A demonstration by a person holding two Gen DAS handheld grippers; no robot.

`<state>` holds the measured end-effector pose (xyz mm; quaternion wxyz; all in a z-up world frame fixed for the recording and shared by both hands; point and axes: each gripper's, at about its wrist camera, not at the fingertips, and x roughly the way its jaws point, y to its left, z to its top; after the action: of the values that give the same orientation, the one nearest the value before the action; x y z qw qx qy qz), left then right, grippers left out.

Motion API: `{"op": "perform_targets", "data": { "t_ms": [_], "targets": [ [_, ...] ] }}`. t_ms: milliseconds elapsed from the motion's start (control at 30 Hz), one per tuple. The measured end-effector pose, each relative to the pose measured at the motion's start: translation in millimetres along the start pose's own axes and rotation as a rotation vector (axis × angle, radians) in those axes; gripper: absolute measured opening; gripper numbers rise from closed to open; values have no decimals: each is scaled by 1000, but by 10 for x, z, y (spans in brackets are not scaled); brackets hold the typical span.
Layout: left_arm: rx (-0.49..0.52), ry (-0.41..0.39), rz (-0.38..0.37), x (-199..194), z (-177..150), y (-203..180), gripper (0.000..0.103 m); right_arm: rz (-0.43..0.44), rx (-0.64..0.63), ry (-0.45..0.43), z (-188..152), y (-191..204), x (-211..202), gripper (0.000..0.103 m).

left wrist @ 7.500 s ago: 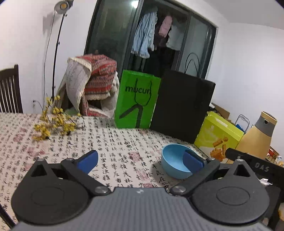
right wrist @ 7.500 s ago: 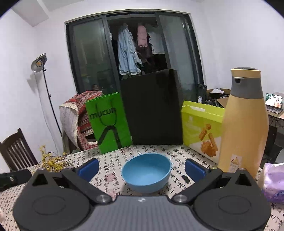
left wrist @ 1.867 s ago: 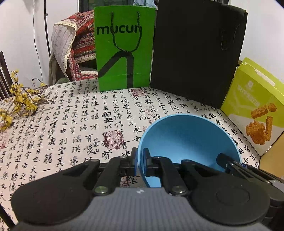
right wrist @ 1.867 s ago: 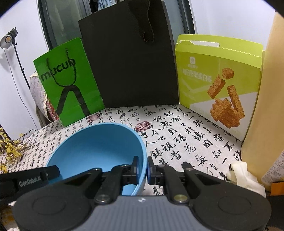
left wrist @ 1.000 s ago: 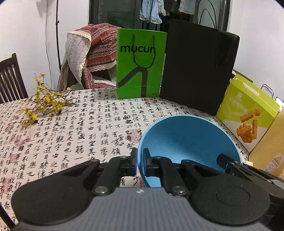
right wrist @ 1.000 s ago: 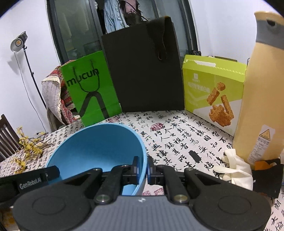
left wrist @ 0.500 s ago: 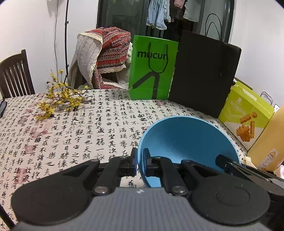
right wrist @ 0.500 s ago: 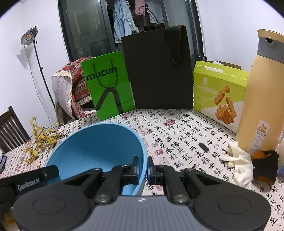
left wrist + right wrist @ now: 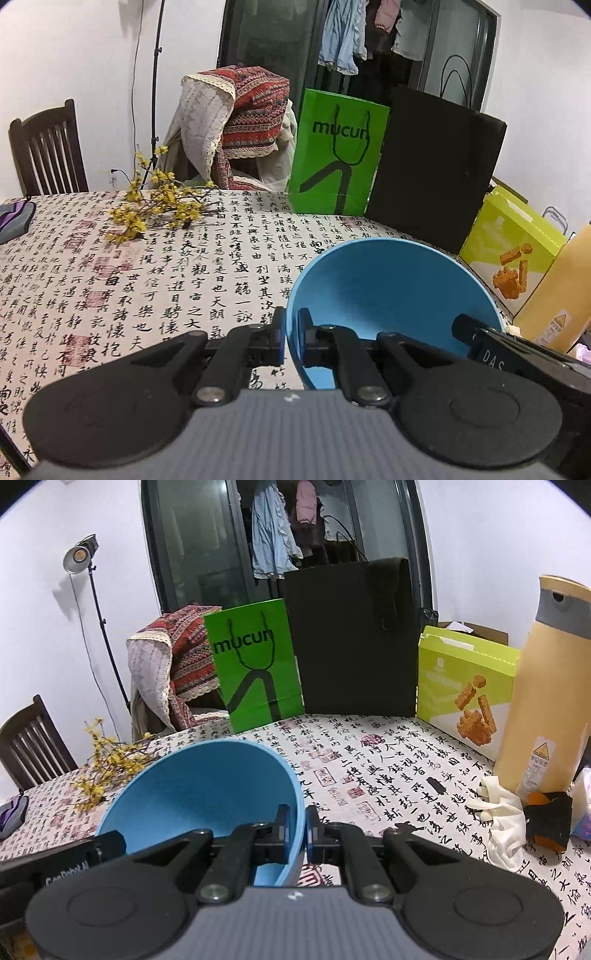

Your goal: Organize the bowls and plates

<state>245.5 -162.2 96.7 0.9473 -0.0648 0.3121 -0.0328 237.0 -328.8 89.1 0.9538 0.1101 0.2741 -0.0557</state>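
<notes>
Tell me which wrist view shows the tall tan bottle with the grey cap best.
The right wrist view: the tan bottle stands there nearly whole, grey cap and warning label visible, beside the yellow-green snack box. The left wrist view catches only a slice of its lower body at the right edge, cap cut off.

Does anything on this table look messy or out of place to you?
A little. A loose sprig of yellow flowers lies flat on the tablecloth, not in a vase, and a crumpled white glove sits beside the tall yellow bottle. The blue bowl looks undamaged.
</notes>
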Motion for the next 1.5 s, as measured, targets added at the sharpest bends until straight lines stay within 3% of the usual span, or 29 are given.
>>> {"op": "perform_targets", "data": {
  "t_ms": [800,1500],
  "targets": [
    [-50,-22,34,-196,-34,315,7,54,-33,-8,-48,306,-73,8],
    [-134,-48,167,-497,-94,783,7,195,-99,2,-152,803,-133,8]
  ]
}}
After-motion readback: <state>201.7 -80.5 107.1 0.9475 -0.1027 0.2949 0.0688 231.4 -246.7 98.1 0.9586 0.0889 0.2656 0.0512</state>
